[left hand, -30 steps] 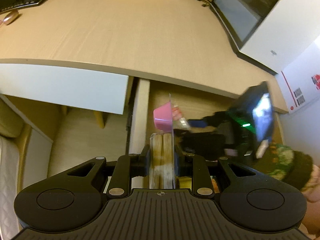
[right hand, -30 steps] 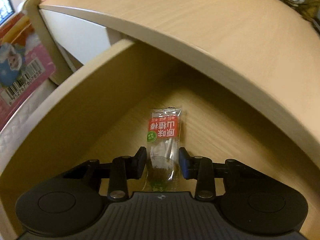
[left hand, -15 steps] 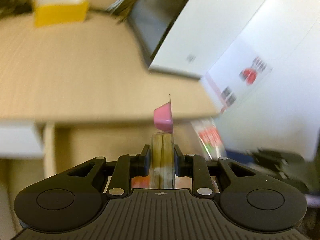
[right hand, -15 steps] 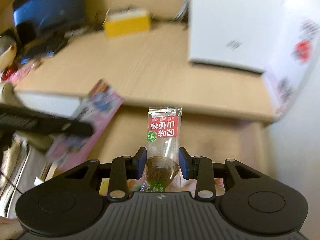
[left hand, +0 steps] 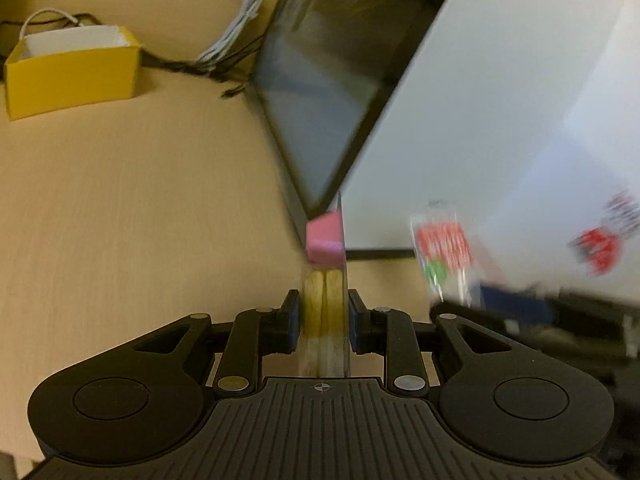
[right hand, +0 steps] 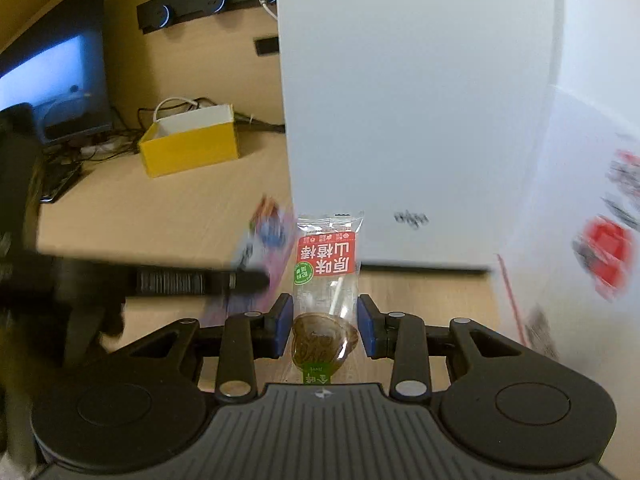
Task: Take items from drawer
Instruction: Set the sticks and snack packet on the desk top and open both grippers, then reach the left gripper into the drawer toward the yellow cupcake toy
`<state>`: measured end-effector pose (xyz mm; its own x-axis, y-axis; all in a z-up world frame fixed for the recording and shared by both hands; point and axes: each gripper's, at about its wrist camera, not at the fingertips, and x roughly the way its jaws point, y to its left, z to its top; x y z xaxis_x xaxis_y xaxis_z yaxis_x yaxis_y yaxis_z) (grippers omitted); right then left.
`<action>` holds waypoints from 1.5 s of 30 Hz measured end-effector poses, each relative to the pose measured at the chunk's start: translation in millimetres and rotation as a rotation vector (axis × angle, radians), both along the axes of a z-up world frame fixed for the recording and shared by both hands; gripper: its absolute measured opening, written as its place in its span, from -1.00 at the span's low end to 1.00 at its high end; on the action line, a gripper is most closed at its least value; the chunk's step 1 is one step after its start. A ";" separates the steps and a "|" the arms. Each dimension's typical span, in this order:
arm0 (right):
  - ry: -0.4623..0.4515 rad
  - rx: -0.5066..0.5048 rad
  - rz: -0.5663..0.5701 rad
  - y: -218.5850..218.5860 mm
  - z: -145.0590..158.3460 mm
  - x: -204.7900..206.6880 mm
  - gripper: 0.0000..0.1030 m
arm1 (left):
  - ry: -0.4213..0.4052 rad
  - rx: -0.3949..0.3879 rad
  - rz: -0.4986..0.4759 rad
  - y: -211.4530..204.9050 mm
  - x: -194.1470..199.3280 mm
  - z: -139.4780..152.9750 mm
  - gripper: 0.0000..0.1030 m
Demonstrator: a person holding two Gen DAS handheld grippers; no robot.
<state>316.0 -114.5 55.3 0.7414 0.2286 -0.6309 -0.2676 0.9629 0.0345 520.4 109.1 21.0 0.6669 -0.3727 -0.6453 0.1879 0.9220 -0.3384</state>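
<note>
My left gripper [left hand: 323, 316] is shut on a clear snack pack [left hand: 324, 300] holding biscuit sticks and a pink cup, seen edge-on above the wooden desk [left hand: 140, 216]. My right gripper [right hand: 325, 328] is shut on a clear lollipop wrapper [right hand: 326, 276] with a red label and a brown candy inside. In the left wrist view the lollipop wrapper [left hand: 442, 252] shows blurred at the right. In the right wrist view the snack pack [right hand: 268, 232] appears blurred at the left, above the dark left gripper. The drawer is out of view.
A yellow open box [left hand: 72, 72] [right hand: 192, 144] sits at the back of the desk beside tangled cables [left hand: 236, 32]. A large white box [right hand: 400, 112] [left hand: 500, 120] stands on the right, with a dark monitor [left hand: 320, 80] beside it. Another screen [right hand: 52, 84] glows at far left.
Both grippers rose out of the drawer with their items and now hang over the desktop. The views swung up from the drawer interior to the desk and white box.
</note>
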 end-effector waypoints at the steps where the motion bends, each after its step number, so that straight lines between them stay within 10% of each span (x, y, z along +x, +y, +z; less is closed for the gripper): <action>1: 0.005 0.000 0.005 -0.7 -6.5 9.3 -0.29 | 0.011 0.036 0.021 -1.1 2.3 -6.1 -0.35; 6: 0.076 0.024 -0.007 -4.0 -29.7 29.7 -0.15 | -0.029 0.070 0.064 7.4 -4.8 -6.4 -0.35; 16: 0.038 -0.014 -0.088 -41.4 -22.8 -57.3 0.19 | -0.097 0.112 0.153 48.5 -110.2 29.9 -0.36; 27: 0.239 -0.032 -0.117 -41.2 -77.6 -168.9 0.19 | 0.186 0.097 0.044 41.4 -193.2 -34.7 -0.56; 45: 0.124 0.128 -0.326 -45.3 -67.6 -234.4 0.19 | 0.116 0.389 -0.250 17.9 -210.4 -6.2 -0.54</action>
<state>81.6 -159.8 -12.2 0.7083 0.0756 -0.7019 0.0662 0.9828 0.1727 310.1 127.0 14.8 0.5031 -0.2285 -0.8335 0.4013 0.9159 -0.0088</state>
